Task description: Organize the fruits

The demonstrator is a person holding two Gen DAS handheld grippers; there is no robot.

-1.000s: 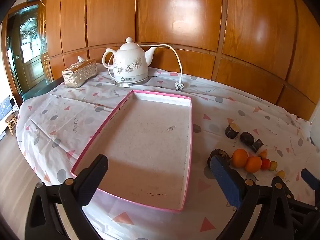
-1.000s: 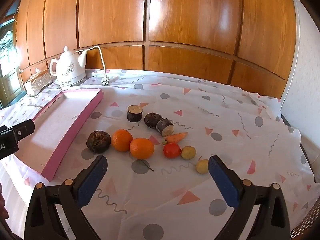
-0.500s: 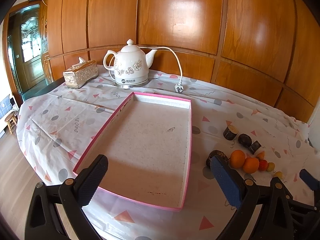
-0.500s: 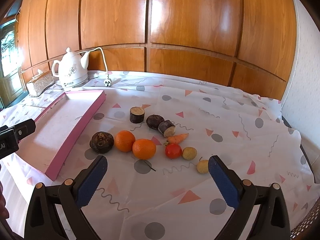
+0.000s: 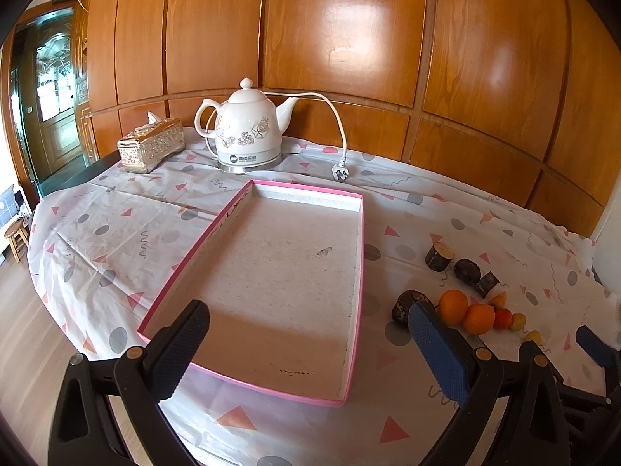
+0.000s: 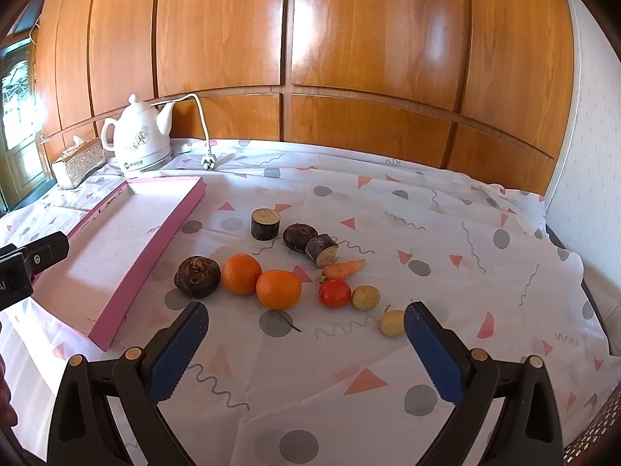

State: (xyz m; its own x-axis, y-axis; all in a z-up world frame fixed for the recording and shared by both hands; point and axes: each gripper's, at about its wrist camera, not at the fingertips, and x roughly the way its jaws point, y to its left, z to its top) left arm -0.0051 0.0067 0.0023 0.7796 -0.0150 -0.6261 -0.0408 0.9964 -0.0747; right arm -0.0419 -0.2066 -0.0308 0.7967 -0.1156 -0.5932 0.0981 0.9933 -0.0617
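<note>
My right claw [image 6: 302, 339] hung spread wide and empty above the tablecloth [image 6: 427, 209], its mouth framing the nearer orange [image 6: 278, 289], which I judged the easiest first pick. The second orange [image 6: 241, 273] touched it on the left, with a dark round root [image 6: 197, 276] beyond; a red tomato [image 6: 334, 292] and a small carrot [image 6: 343, 268] lay just to the right. All of it sat loose on the cloth, none yet in the pink tray [image 5: 359, 256], which lay bare beside the pile, close enough for short carries. My left claw [image 5: 306, 345] was likewise spread and empty, poised over the tray's near end, likely to steady it. The white kettle [image 5: 248, 132] and tissue box [image 5: 151, 149] stood back by the wall, well apart.
</note>
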